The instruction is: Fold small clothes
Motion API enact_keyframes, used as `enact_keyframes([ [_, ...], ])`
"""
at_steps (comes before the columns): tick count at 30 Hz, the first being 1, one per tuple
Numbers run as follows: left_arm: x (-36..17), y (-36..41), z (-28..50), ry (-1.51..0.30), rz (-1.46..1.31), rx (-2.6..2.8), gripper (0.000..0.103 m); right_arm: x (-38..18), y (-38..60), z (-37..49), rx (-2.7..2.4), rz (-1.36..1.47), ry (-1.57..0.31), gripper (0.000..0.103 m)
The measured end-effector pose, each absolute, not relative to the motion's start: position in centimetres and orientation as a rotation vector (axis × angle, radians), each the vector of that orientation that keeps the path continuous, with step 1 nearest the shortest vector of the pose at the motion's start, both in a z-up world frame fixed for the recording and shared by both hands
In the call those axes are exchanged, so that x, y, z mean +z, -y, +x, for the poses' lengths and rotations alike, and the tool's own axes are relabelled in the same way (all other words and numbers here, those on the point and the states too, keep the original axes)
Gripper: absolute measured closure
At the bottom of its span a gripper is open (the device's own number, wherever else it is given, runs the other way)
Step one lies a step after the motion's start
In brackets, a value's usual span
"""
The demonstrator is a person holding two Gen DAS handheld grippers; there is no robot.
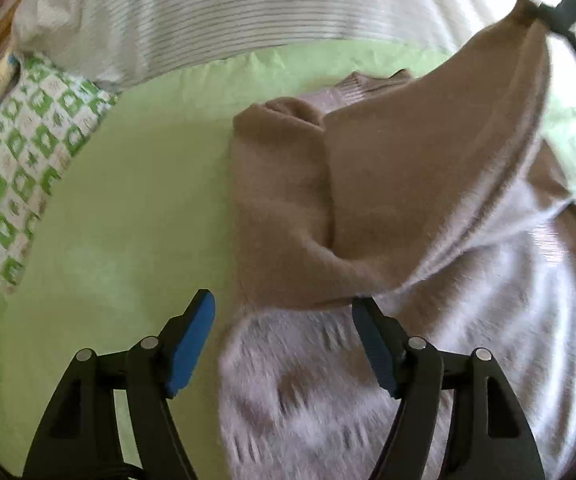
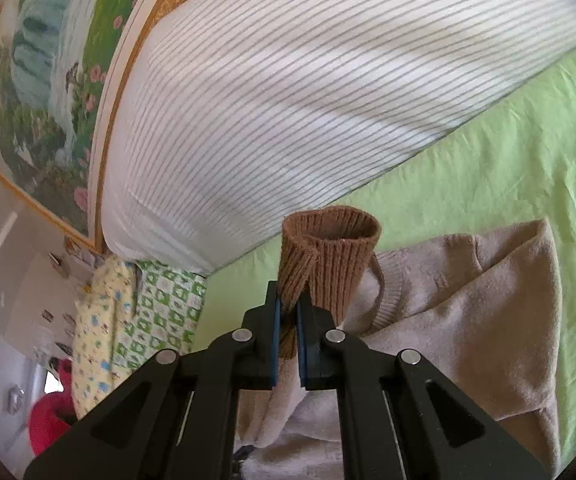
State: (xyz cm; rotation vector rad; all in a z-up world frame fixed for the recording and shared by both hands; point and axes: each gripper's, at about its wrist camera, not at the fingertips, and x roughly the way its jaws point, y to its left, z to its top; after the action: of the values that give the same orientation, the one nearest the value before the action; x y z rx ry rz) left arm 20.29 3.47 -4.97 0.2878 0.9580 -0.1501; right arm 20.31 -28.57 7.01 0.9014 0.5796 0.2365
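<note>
We lift a sleeve cuff across a beige sweater on the bed.

Our right gripper (image 2: 287,318) is pinched on the ribbed brown cuff (image 2: 330,248), holding the sleeve (image 1: 440,152) up at about 1 o'clock in the left view, while the sweater (image 1: 288,208) lies on the green sheet (image 1: 128,200) below the striped duvet (image 2: 288,100). Our left gripper (image 1: 284,344) hovers spread over the near hem at 6 o'clock, gripping nothing. To fold cleanly, we likely should pin the body with the left, carry the cuff straight across, and lay it flat before releasing.
</note>
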Motion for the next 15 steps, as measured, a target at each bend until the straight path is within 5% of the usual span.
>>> enact_keyframes([
  [2,-5.7,-2.3,21.3,-0.957,0.361,-0.075,0.031,7.2,28.3,20.4,0.242,0.923,-0.578,0.095],
  [6,-5.9,-2.7,23.3,-0.947,0.378,0.167,0.052,9.5,29.1,19.4,0.273,0.952,-0.505,0.095],
  [9,-4.2,-6.1,23.4,-0.928,0.104,0.198,0.047,10.6,30.7,16.9,0.247,0.954,-0.425,0.095],
  [15,-6.0,-6.4,23.7,-0.981,0.057,0.196,0.054,1.1,32.1,15.1,0.021,0.855,-0.649,0.095],
])
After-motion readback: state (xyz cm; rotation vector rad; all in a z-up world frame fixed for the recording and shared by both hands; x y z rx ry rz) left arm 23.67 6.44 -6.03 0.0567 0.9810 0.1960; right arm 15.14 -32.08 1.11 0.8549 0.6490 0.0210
